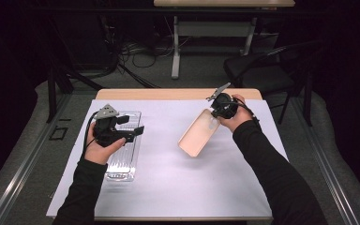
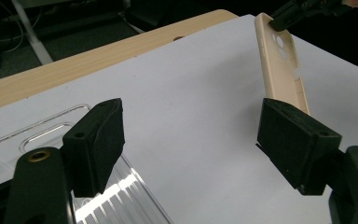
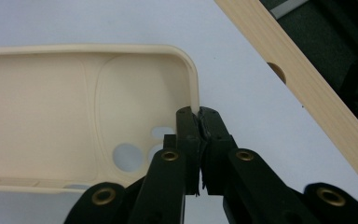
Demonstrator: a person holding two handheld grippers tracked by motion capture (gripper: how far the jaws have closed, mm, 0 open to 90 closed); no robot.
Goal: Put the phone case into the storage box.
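Note:
A beige phone case (image 1: 198, 133) hangs tilted above the white sheet, hollow side up. My right gripper (image 1: 215, 112) is shut on its far end wall. In the right gripper view the two black jaws pinch the beige case (image 3: 74, 107) on its rim beside the camera cutouts, at my right gripper (image 3: 199, 114). My left gripper (image 1: 133, 125) hovers open over a clear phone case (image 1: 123, 152) lying flat at the left. Nothing sits between its pads (image 2: 98, 140) in the left gripper view, where my left gripper (image 2: 191, 135) faces the raised beige case (image 2: 282, 65) and the clear case (image 2: 42, 135) lies below.
A white sheet (image 1: 168, 159) covers most of the wooden table (image 1: 168, 93). Beyond the table's far edge stand a dark chair (image 1: 262, 70) at the right and another table's legs with cables on the floor.

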